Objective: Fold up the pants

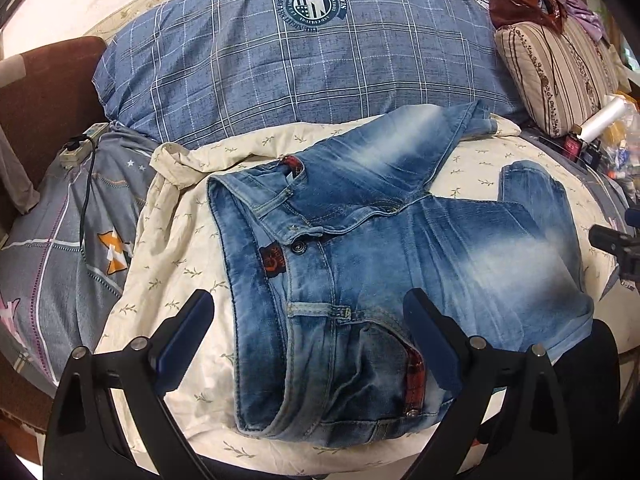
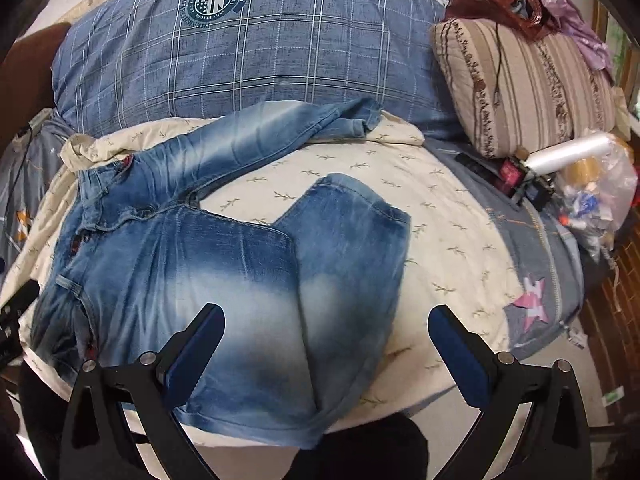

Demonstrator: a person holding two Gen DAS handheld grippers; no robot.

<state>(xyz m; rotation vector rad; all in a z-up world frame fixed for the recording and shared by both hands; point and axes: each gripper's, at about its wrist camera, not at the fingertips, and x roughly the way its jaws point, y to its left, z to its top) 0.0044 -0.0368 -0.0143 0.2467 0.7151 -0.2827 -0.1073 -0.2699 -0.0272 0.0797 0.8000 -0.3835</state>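
Faded blue jeans lie on a cream leaf-print sheet, waistband to the left, legs to the right. The far leg runs up toward the blue pillow. The near leg is bent back on itself, its hem at the bed's front edge. My left gripper is open, hovering over the waistband and front pocket. My right gripper is open, hovering over the bent near leg. The right gripper also shows at the left wrist view's right edge.
A large blue checked pillow lies behind the jeans. A striped cushion with a red bag sits at the back right. A plastic roll and small clutter lie on the right. A power strip with cable lies left.
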